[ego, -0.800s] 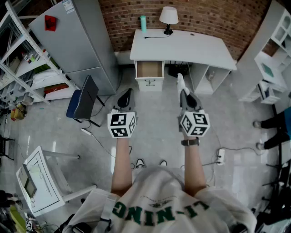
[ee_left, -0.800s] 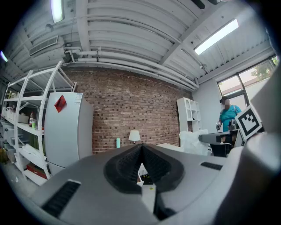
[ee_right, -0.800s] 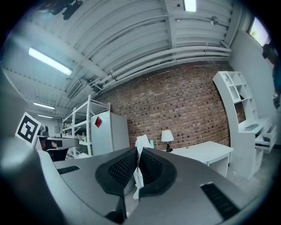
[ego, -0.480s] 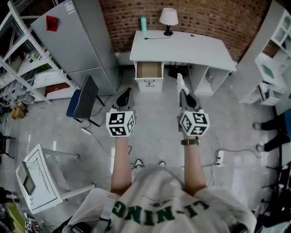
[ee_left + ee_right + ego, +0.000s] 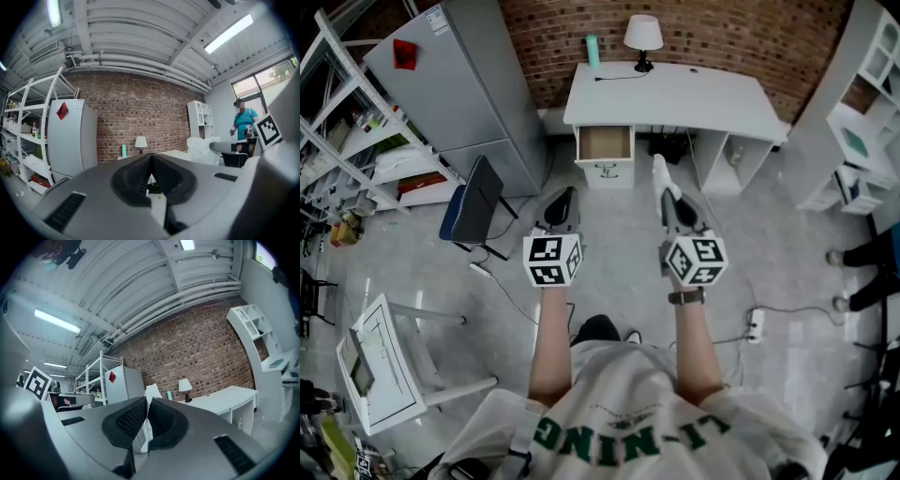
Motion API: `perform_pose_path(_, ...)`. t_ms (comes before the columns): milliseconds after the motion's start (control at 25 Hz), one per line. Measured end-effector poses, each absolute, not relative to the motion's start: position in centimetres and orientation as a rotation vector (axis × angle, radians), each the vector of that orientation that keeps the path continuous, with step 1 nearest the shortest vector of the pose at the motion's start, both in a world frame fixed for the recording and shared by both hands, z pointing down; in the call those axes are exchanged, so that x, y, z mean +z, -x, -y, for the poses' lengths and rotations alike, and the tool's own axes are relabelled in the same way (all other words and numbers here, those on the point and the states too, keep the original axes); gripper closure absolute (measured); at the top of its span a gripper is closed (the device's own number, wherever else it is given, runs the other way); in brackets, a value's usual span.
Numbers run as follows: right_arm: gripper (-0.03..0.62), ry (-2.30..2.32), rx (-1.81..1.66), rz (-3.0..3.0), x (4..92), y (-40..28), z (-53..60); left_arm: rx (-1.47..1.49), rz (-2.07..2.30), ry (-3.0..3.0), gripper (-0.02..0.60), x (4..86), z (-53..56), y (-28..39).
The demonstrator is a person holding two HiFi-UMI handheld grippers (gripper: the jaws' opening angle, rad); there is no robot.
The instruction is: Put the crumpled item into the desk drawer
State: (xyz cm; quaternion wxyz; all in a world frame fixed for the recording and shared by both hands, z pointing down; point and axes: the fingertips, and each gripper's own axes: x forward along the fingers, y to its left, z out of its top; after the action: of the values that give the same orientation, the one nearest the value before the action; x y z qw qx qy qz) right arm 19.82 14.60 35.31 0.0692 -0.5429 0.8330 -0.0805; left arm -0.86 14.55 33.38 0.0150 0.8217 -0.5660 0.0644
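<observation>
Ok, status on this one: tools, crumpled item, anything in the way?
Right tool shut on white crumpled item. Left tool shut, empty. Desk drawer open ahead, not yet reached. Chair off to the left, not in line.

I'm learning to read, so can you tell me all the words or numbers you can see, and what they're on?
"LI-NING": green letters, upside down in the head view, on the person's white T-shirt.
The white label on the tall grey fridge: too small to read.
Nothing else is readable.
</observation>
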Motion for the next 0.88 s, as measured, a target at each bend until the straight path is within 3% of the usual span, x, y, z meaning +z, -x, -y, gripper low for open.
perform_pose_path(360,0.589,1.67,-0.28,-2.512,37.9,-21.0,-13.0,0.185,1.755,-2.538,0.583,35.0,-12.6,0.4)
perform_pose_path(880,0.589,1.736,-0.291,-2.534,38.7,-18.9,-0.9,0.224,1.646,-2.638,0.583,35.5,0.7,1.0)
